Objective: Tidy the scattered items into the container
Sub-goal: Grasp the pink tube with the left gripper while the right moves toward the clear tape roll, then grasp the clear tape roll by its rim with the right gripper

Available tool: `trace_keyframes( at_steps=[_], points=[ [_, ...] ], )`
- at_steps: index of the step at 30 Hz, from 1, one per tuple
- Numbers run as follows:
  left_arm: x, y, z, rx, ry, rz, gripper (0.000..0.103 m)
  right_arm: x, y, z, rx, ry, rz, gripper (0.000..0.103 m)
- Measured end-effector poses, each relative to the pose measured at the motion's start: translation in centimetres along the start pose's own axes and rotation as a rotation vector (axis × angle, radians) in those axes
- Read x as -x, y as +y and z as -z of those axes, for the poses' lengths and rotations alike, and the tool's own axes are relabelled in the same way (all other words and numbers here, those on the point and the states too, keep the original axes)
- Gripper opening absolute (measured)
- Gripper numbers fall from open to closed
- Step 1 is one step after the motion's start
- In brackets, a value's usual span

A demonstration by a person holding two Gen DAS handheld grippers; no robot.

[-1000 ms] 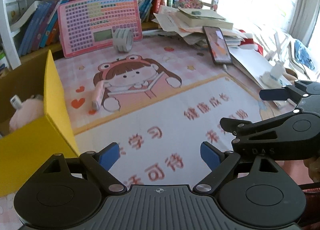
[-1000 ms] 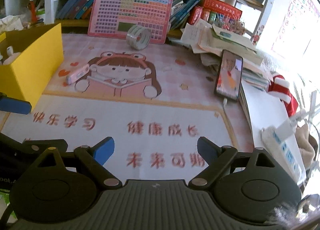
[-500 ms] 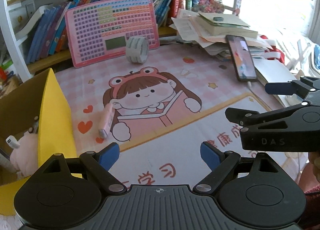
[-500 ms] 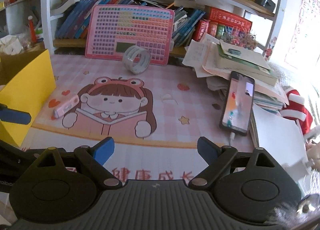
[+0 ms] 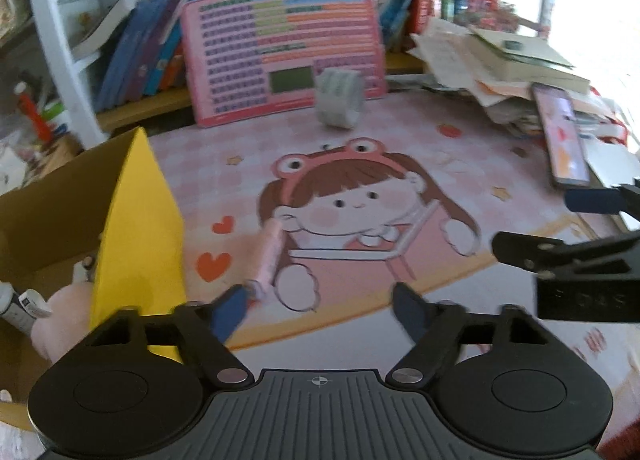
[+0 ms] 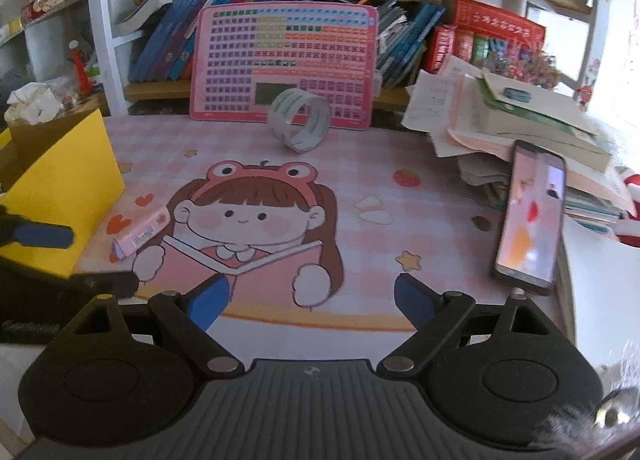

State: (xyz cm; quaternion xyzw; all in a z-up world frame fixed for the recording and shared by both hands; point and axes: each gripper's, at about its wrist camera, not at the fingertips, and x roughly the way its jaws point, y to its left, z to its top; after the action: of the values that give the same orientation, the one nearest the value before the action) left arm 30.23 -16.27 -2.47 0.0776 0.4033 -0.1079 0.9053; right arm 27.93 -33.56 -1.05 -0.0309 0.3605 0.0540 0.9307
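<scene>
A pink packet lies on the cartoon desk mat, close to the yellow box at the left. A clear tape roll stands on edge at the back, against a pink chart board. My left gripper hovers just short of the packet, whose near end is by the left fingertip. Its jaws are closing with nothing between them. My right gripper is open and empty over the middle of the mat. The box holds a pink soft toy and a white tube.
A phone leans on a messy pile of papers and books at the right. The pink chart board and a shelf of books close off the back. The two grippers sit side by side.
Both grippers have moved forward over the mat toward the shelf. The packet and tape roll now look nearer. The left gripper's fingers have drawn closer together.
</scene>
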Motion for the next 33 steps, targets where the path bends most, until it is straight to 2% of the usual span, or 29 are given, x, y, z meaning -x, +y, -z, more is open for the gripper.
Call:
trace_keyframes(
  at_steps=[1, 2, 14, 17, 22, 24, 25, 26, 33],
  points=[
    [-0.5, 0.2, -0.2, 0.006, 0.007, -0.01, 0.056, -0.3, 0.0, -0.2, 0.009, 0.0, -0.006, 0.089],
    [-1.0, 0.3, -0.4, 0.013, 0.01, -0.016, 0.055, -0.6, 0.1, -0.3, 0.013, 0.0, -0.015, 0.088],
    [-6.8, 1.5, -2.6, 0.074, 0.058, -0.093, 0.055, -4.4, 0.4, -2.2, 0.066, -0.014, -0.047, 0.087],
    [-8.1, 1.3, -2.7, 0.045, 0.083, -0.112, 0.047, -5.1, 0.3, -2.1, 0.051, -0.004, -0.046, 0.087],
    [-8.9, 1.8, -2.6, 0.061, 0.091, -0.086, 0.039, -6.0, 0.2, -2.2, 0.017, 0.002, -0.051, 0.087],
    [-8.9, 2.2, -2.6, 0.079, 0.093, -0.064, 0.032, -6.5, 0.2, -2.5, 0.004, 0.001, -0.056, 0.087],
    [-8.9, 2.3, -2.7, 0.079, 0.092, -0.063, 0.018, -6.9, 0.3, -2.7, 0.0, -0.001, -0.058, 0.087],
    [-8.9, 2.3, -2.6, 0.076, 0.092, -0.065, 0.014, -7.2, 0.3, -2.9, -0.005, -0.004, -0.06, 0.087],
    [-7.9, 2.6, -2.3, 0.107, 0.092, -0.035, 0.014, -9.6, -0.1, -5.8, -0.073, -0.036, -0.105, 0.087]
  ],
)
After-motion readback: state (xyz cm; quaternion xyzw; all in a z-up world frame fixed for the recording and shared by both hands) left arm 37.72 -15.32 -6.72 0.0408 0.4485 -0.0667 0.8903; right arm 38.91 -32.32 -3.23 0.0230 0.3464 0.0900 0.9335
